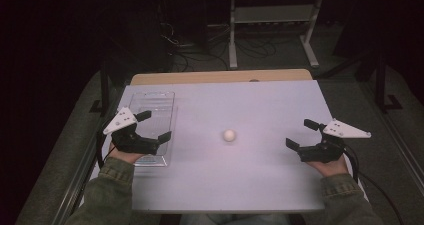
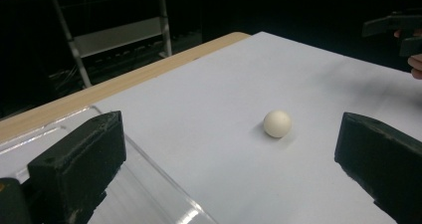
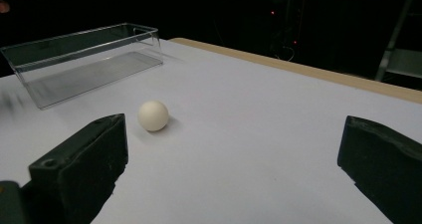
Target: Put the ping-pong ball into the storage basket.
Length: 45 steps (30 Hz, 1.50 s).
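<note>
One small white ball (image 1: 229,135) near the middle of the table (image 1: 250,100), sitting still on the flat white top. Lots of bare room all around it, on every side. Well apart from both grippers, and about halfway between them. Left gripper (image 1: 153,125) low at the left side, over the near end of a clear box (image 1: 155,102). Jaws spread wide, nothing held, pointing toward the ball. Seen from the left gripper view: ball (image 2: 276,123) ahead between the two black jaws but far out in front, box rim (image 2: 149,159) right under the left jaw. Clear box long and thin, lying along the left side of the table, close to the left edge, empty inside. Right gripper (image 1: 302,133) low at the right side, close to the right edge, jaws also spread wide, holding nothing, pointing toward the ball. Seen from the right gripper view: ball (image 3: 153,115) ahead and nearer the left jaw, not touching it, with the box (image 3: 84,59) farther off behind it. Wide open white top between ball and box, and between ball and right gripper. Brown wood strip along the far edge of the table. Dark floor past all the edges, with cables and a grey frame (image 1: 272,15) far behind the table.
</note>
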Tool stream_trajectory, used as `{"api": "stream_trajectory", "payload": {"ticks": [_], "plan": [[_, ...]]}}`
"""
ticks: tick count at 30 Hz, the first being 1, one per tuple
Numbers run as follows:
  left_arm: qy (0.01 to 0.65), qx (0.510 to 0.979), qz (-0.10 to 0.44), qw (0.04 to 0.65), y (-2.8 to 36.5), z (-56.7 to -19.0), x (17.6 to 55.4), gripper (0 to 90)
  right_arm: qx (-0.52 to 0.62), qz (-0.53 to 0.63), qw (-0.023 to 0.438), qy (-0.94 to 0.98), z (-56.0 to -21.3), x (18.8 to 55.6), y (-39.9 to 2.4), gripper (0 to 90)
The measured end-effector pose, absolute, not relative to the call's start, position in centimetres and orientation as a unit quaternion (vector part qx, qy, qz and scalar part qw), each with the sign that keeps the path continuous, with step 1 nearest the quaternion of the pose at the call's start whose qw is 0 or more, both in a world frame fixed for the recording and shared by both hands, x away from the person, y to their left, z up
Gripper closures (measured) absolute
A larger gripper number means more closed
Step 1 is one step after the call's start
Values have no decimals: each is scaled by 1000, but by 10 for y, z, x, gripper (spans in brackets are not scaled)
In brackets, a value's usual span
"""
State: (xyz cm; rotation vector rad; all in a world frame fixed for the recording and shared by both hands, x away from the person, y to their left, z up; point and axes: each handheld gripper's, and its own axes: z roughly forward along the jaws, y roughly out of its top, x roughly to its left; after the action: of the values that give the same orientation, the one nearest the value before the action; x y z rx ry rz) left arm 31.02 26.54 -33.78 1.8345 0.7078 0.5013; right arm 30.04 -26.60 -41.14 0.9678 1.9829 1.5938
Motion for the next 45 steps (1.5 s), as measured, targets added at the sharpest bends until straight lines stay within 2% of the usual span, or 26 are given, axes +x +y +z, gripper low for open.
{"api": "stream_trajectory", "payload": {"ticks": [28,45], "plan": [[271,816,164,483,235,-313,346,0,349,573,208,712,-411,301,-267,0],[253,834,160,463,218,-302,357,0,347,572,208,714,-411,301,-266,0]]}}
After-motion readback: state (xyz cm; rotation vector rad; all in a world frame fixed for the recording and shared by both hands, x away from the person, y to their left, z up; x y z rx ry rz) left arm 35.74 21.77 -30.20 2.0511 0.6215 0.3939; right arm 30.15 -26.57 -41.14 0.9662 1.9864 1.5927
